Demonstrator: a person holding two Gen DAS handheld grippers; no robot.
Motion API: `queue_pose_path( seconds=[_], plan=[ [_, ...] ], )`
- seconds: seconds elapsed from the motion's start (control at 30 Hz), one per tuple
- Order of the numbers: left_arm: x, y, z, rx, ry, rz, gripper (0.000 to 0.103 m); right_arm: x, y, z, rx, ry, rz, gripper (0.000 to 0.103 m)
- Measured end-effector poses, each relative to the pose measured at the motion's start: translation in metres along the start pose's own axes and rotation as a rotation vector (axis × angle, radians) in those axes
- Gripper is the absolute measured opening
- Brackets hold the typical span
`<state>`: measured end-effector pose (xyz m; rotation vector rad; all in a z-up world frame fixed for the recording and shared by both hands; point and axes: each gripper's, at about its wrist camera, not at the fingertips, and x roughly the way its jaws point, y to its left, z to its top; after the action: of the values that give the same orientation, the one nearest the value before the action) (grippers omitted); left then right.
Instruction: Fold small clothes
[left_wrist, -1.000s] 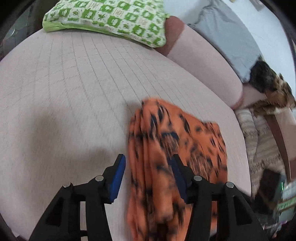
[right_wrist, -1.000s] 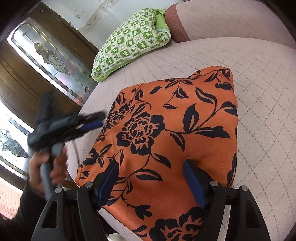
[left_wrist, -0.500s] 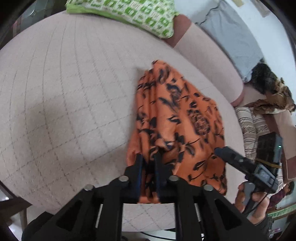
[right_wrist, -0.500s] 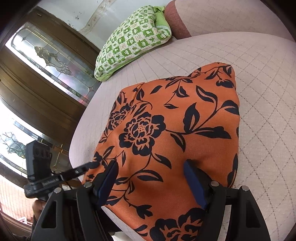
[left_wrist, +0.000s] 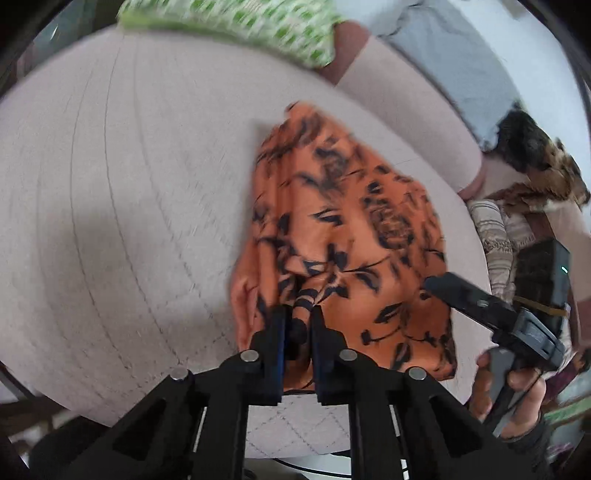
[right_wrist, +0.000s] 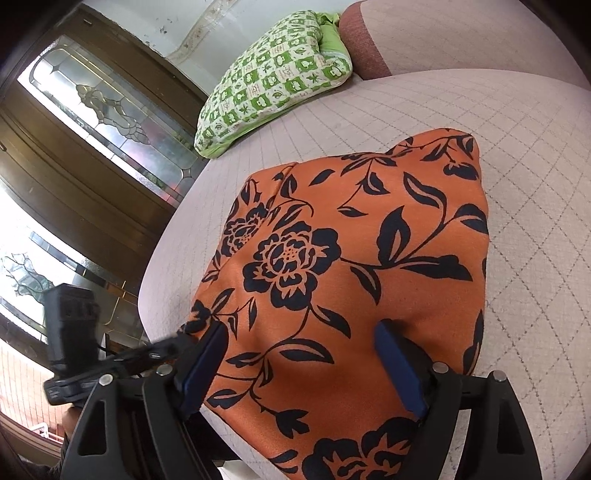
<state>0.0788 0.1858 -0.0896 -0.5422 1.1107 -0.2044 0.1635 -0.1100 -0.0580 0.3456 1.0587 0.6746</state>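
An orange garment with a black flower print (left_wrist: 351, 229) (right_wrist: 351, 266) lies bunched on the pale quilted sofa seat (left_wrist: 129, 203) (right_wrist: 517, 122). My left gripper (left_wrist: 297, 325) is shut on a pinched fold at the garment's near edge. In the right wrist view it reaches in from the left (right_wrist: 181, 339) at the cloth's near-left corner. My right gripper (right_wrist: 301, 330) hovers over the garment's near part. Its jaws are opening wide, with flat cloth below them and nothing pinched. In the left wrist view it shows at the right (left_wrist: 443, 290), held by a hand (left_wrist: 517, 398).
A green-and-white patterned pillow (right_wrist: 273, 81) (left_wrist: 240, 22) lies at the far end of the seat, against the sofa back (left_wrist: 406, 110). Grey, dark furry and striped cloths (left_wrist: 495, 229) are piled to the right. A wooden door with leaded glass (right_wrist: 92, 129) stands beyond the seat's left edge.
My left gripper came down onto the garment's near edge and closed on a fold of it. The right gripper kept its place and its jaws widened a little.
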Motion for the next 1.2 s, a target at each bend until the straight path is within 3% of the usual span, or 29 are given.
queue_pose_path(
  seconds=[0.07, 0.13, 0.2, 0.27, 0.47, 0.53, 0.63, 0.8, 0.93, 1.2],
  plan=[
    [-0.008, 0.01, -0.002, -0.081, -0.02, -0.039, 0.007, 0.001, 0.001, 0.0, -0.006, 0.003, -0.005, 0.084],
    [-0.026, 0.006, -0.009, -0.067, -0.086, -0.027, 0.007, 0.0, 0.001, 0.0, -0.012, 0.007, -0.004, 0.084],
    [-0.007, 0.013, -0.014, -0.073, -0.039, 0.005, 0.007, 0.001, -0.001, 0.001, -0.007, 0.008, 0.001, 0.084],
    [-0.001, 0.022, -0.015, -0.12, -0.022, -0.023, 0.008, 0.003, -0.004, 0.003, 0.005, 0.009, 0.003, 0.084],
    [-0.028, -0.007, -0.013, -0.013, -0.066, 0.031, 0.011, -0.006, -0.005, 0.007, 0.029, 0.006, 0.011, 0.084],
    [-0.041, -0.015, -0.012, 0.012, -0.096, 0.049, 0.026, -0.015, -0.003, 0.008, 0.056, -0.021, 0.041, 0.084],
    [-0.055, -0.028, -0.004, 0.073, -0.154, 0.102, 0.037, -0.028, 0.003, 0.017, 0.04, -0.068, 0.048, 0.084],
    [-0.058, -0.031, 0.006, 0.108, -0.167, 0.128, 0.038, -0.037, -0.009, 0.032, 0.104, -0.121, 0.074, 0.084],
    [-0.037, -0.034, 0.01, 0.11, -0.132, 0.158, 0.038, 0.001, -0.041, 0.026, 0.202, -0.007, 0.022, 0.084],
    [-0.028, -0.043, 0.014, 0.144, -0.129, 0.176, 0.039, -0.046, -0.018, 0.033, 0.185, -0.152, 0.112, 0.086]
  ],
)
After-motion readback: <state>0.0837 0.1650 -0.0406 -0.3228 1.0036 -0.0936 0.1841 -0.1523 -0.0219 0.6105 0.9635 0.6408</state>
